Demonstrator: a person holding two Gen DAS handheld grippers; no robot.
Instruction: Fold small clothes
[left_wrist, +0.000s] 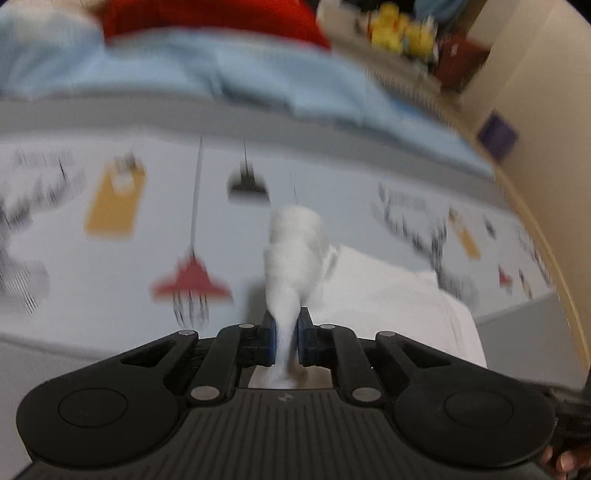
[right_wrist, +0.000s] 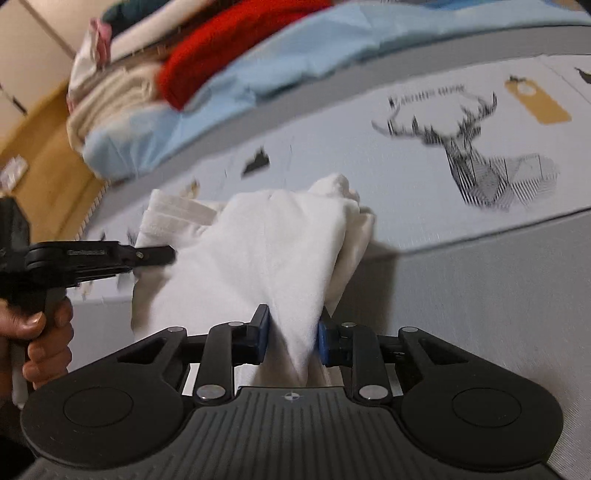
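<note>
The white garment (right_wrist: 266, 236) lies bunched on a pale printed sheet (right_wrist: 424, 206) and is lifted at two points. In the right wrist view its long axis runs from the near jaws away toward the heap of clothes beyond, its gathered end uppermost.

The right gripper (right_wrist: 291, 341) is clamped on a tapering fold of this cloth. The left gripper (left_wrist: 286, 341) is likewise closed on a narrow twisted strip of the same fabric (left_wrist: 291, 258), which rises straight ahead of it.

The sheet carries a line-drawn stag's head (right_wrist: 476, 147) with a row of lettering above it, too blurred to read. A moulded mark on the left gripper's arm, seen from the right wrist, is illegible.

The left wrist view is heavily motion-blurred. The light blue cloth (right_wrist: 207, 107) and red item (right_wrist: 221, 51) are cut off at the frame edge.
</note>
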